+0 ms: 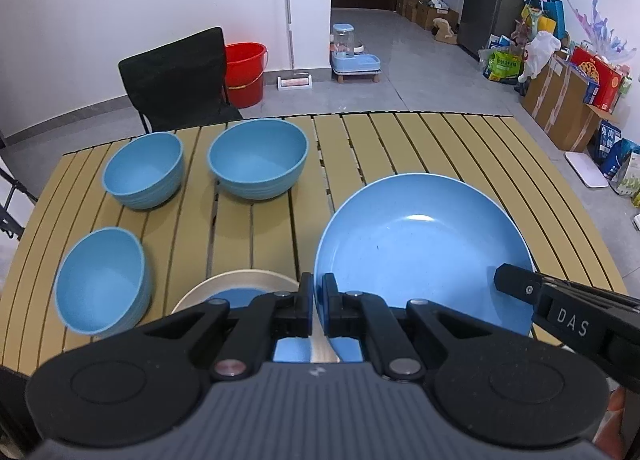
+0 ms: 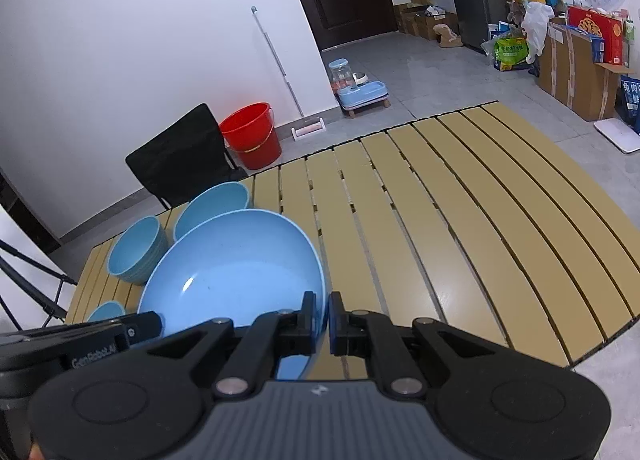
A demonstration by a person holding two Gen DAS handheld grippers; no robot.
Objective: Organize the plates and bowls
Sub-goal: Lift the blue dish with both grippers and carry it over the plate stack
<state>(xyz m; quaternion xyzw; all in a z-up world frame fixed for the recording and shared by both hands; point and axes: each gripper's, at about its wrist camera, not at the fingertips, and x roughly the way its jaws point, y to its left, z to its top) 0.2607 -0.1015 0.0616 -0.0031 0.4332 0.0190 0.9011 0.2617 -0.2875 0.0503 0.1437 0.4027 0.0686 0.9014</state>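
Observation:
A large blue plate (image 1: 424, 252) is held tilted above the slatted table (image 1: 420, 148). My left gripper (image 1: 318, 300) is shut on its left rim. My right gripper (image 2: 323, 318) is shut on its right rim; the plate also shows in the right wrist view (image 2: 236, 276). Three blue bowls stand on the table's left part: one far left (image 1: 144, 170), one far middle (image 1: 258, 158), one near left (image 1: 102, 280). A cream plate (image 1: 240, 280) with a blue centre lies under my left gripper, partly hidden.
A black chair (image 1: 180, 80) stands at the table's far edge, a red bucket (image 1: 245, 72) behind it. The table's right half (image 2: 480, 220) is bare slats. Boxes and bags (image 1: 568, 100) line the right wall.

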